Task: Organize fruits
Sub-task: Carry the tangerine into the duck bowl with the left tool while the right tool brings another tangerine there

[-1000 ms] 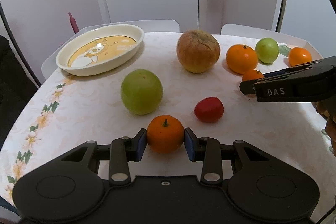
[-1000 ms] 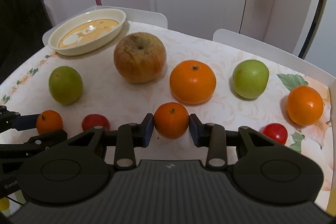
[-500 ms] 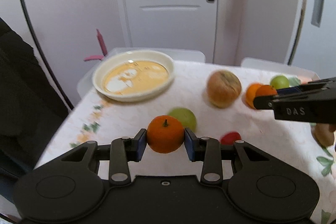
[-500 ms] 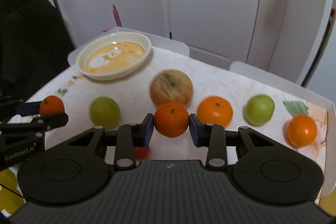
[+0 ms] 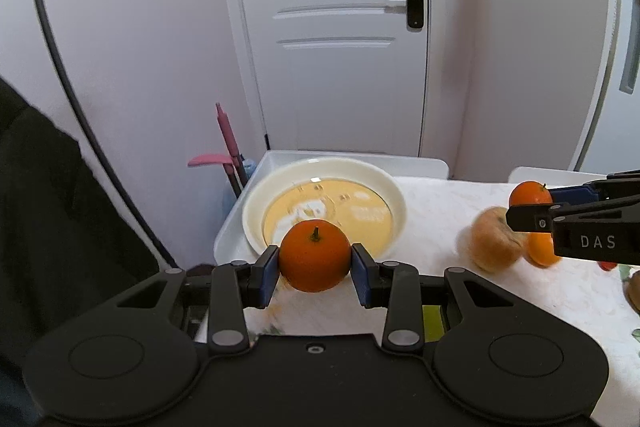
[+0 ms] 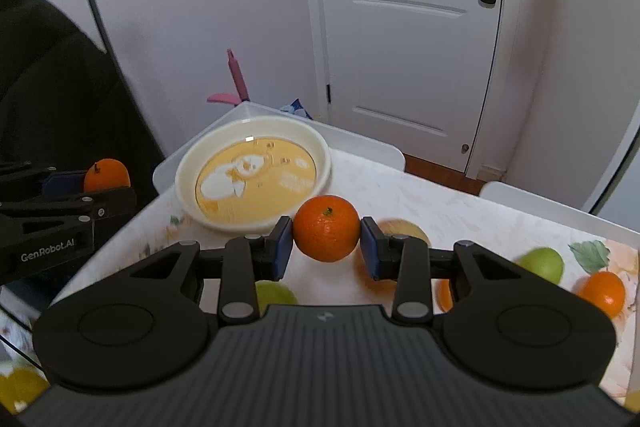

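My left gripper (image 5: 315,267) is shut on a small orange (image 5: 314,255) and holds it in the air just in front of the cream bowl (image 5: 384,183) with a yellow bear picture. My right gripper (image 6: 327,241) is shut on another small orange (image 6: 327,228), raised above the table to the right of the bowl (image 6: 320,155). The right gripper with its orange (image 5: 530,193) shows at the right edge of the left wrist view. The left gripper's orange (image 6: 107,174) shows at the left of the right wrist view.
On the table (image 5: 432,195) lie a large brownish apple (image 5: 496,241), an orange (image 5: 542,251), a green apple (image 6: 542,263), another orange (image 6: 602,291) and a green fruit (image 6: 276,293) under my right gripper. A white door and a pink handle (image 5: 228,135) stand behind.
Both grippers have lifted their oranges higher off the table and moved toward the bowl, which now looks closer and more central in both views.
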Available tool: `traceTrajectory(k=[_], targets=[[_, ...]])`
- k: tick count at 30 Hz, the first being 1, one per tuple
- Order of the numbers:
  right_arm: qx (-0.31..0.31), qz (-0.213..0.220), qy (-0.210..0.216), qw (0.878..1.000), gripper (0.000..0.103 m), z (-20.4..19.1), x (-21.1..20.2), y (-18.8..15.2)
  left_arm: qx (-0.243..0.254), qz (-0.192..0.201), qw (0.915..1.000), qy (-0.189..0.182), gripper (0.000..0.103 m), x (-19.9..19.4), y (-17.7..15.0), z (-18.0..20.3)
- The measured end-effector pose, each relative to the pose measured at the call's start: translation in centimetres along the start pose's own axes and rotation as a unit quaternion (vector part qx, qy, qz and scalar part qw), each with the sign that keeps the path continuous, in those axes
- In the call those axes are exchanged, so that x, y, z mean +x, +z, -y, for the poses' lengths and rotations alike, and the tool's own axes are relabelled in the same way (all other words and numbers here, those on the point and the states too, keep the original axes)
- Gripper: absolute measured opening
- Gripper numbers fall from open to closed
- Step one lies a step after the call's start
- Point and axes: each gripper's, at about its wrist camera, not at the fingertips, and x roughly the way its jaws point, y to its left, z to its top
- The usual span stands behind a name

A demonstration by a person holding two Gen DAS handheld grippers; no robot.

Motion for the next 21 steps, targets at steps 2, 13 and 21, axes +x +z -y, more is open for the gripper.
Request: traceTrajectory(k=[2,13,21], targets=[[0.01,0.001,-0.007,1.0,0.051,-0.7,0.9,0.8,0.005,-0.002,1.0,-0.007,0.042,1.1,0.9,-1.2],[0.061,-0.001,-0.058,0.996,0.051,-3.9,7.6,4.7,0.04,-0.005,0.9975,-0.058,0.042,8.7,5.0,-6.1],[0.083,-0.017,-0.085,0.993,0.051,-3.7,12.1,6.3,0.054,-0.022,0.9942,-0.091,0.042,15.0,6.1,-6.6]])
